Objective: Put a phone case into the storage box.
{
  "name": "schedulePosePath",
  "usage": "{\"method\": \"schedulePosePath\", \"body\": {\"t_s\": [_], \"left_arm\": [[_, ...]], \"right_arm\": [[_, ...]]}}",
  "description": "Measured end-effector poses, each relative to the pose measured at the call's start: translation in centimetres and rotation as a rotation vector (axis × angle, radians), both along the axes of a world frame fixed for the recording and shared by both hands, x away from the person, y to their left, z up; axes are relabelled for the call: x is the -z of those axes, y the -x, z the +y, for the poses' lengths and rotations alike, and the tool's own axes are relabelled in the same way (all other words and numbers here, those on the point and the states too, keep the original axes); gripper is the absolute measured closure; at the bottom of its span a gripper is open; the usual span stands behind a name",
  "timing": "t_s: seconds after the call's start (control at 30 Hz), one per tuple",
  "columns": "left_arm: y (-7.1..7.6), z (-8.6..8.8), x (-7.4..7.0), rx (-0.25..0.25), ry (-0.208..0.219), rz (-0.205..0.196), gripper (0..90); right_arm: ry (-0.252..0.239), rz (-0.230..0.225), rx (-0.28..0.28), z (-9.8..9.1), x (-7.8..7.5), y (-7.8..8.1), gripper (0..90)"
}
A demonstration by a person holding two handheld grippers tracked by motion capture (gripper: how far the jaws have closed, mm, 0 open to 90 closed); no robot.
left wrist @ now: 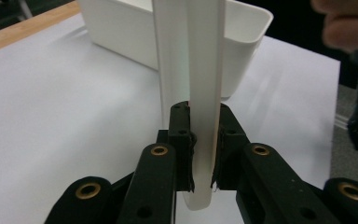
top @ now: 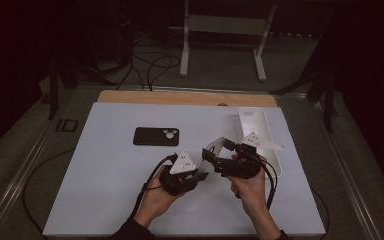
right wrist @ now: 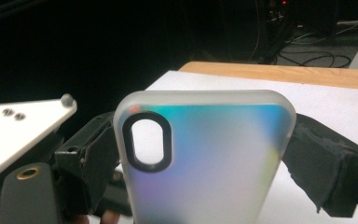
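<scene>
we see both hands low over the bench [top: 105, 165]. left tongs [left wrist: 203, 154] and right tongs [right wrist: 205, 154] both clamp one frosted case [right wrist: 205, 158] mid-air between them; white bin [top: 260, 131] just behind, black case [top: 155, 136] apart.

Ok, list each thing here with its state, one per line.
Clear phone case: held off the table, clamped by both grippers.
Left gripper: shut on the case's thin edge.
Right gripper: shut across the case's width.
Black phone case: flat on the table, untouched.
White bin: upright, nothing visible inside.
</scene>
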State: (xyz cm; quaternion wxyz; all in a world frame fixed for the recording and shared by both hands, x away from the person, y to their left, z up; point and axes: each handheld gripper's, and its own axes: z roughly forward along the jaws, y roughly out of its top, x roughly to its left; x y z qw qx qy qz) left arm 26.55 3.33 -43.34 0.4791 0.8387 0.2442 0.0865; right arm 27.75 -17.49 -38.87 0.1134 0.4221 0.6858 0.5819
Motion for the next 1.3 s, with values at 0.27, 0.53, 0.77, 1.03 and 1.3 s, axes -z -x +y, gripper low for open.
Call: {"method": "schedulePosePath", "body": {"t_s": [0.27,0.53,0.77,1.03,1.3], "left_arm": [[-0.2,0.3,0.1,-0.008,0.006,0.0,80.5],[-0.1,0.8,-0.1,-0.007,0.029,-0.009,64.7],[-0.1,1.7,-0.5,-0.073,0.035,-0.034,41.9],[0.1,2.5,-0.7,-0.164,0.018,-0.08,18.5],[0.1,3.5,-0.8,-0.199,0.005,-0.094,3.5]], "right_arm": [[0.009,-0.024,0.004,0.1,0.0,0.2,16.7],[0.024,-0.042,-0.004,0.3,0.1,0.3,16.8],[0.026,-0.043,0.006,-0.1,0.0,0.2,16.9],[0.037,-0.046,0.01,-0.1,0.0,0.0,16.9],[0.047,-0.055,0.015,0.0,-0.3,-0.3,16.9]]}}
